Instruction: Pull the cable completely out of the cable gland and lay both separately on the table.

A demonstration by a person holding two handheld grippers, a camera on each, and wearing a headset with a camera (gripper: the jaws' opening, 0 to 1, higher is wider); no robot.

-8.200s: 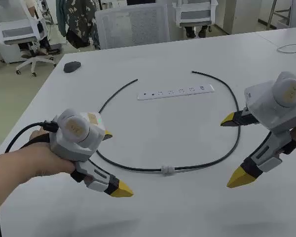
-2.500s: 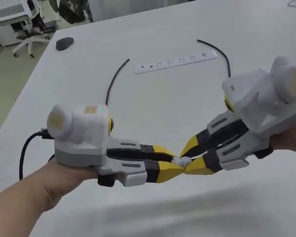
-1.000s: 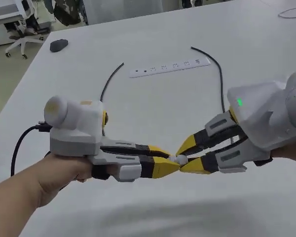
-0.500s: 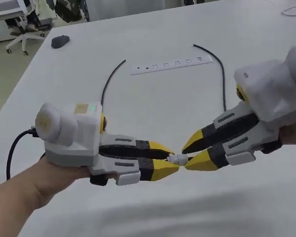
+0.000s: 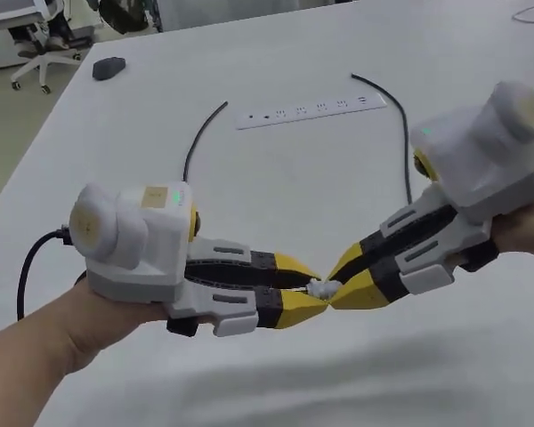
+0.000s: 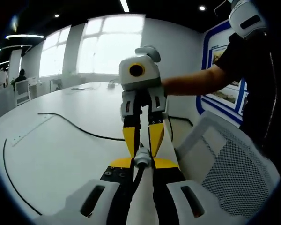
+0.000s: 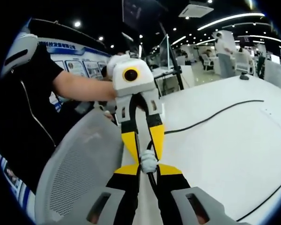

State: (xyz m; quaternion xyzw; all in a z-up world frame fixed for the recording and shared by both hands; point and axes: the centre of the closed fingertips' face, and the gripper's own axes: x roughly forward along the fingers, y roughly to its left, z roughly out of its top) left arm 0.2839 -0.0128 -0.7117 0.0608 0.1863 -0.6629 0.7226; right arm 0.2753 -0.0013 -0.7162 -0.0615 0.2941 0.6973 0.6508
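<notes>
White cable gland (image 5: 321, 288), black cable (image 5: 402, 133), white table (image 5: 294, 178).

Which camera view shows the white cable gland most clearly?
The right gripper view: the cable gland is large and bright between the yellow tips of the jaws, with the black cable leaving it. The left gripper view shows it nearly as large, but dimmer. The head view shows it small, where the two pairs of jaws meet.

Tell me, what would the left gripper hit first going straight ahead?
The left gripper would meet the white cable gland at its tips, then probably the right gripper, facing it tip to tip.
</notes>
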